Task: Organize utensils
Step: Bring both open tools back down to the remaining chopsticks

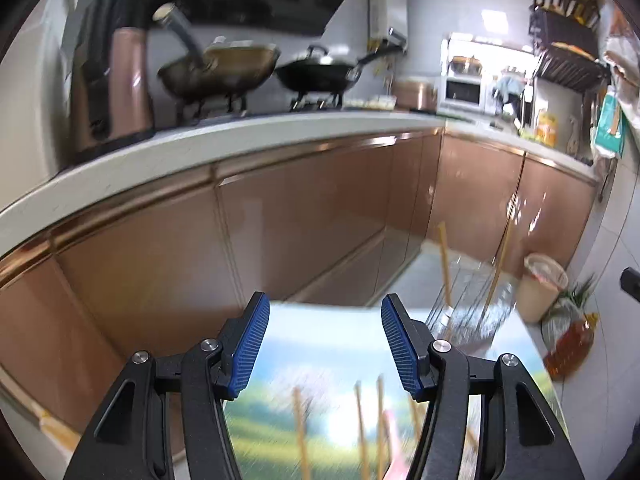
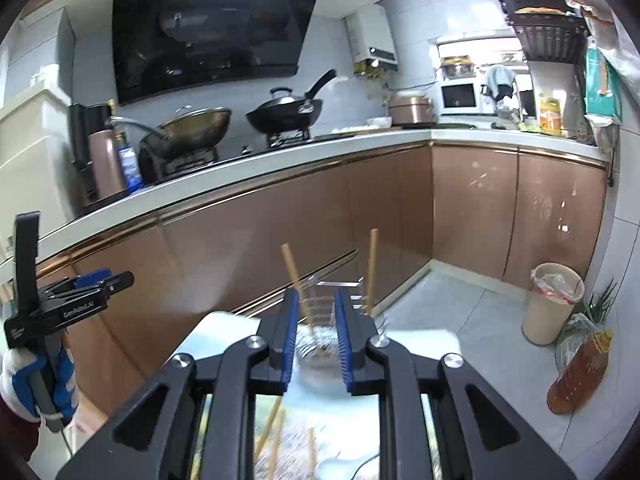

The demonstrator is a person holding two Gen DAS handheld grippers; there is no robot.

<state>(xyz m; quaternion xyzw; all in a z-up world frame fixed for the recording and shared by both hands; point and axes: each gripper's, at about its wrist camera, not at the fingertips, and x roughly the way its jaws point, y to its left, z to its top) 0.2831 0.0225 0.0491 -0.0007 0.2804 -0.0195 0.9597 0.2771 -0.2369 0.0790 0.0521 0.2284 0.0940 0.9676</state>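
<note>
Left wrist view: the left gripper [image 1: 325, 344] stands about half open with nothing between its blue pads [image 1: 250, 350], raised above a table [image 1: 340, 320] with a printed landscape cover on which blurred chopsticks [image 1: 362, 432] lie. Right wrist view: the right gripper [image 2: 316, 340] has its jaws only a narrow gap apart and grips nothing; past them a wire rack [image 2: 324, 312] stands on the table with two chopsticks [image 2: 374, 272] sticking up out of it, and more lie on the cover below the jaws.
</note>
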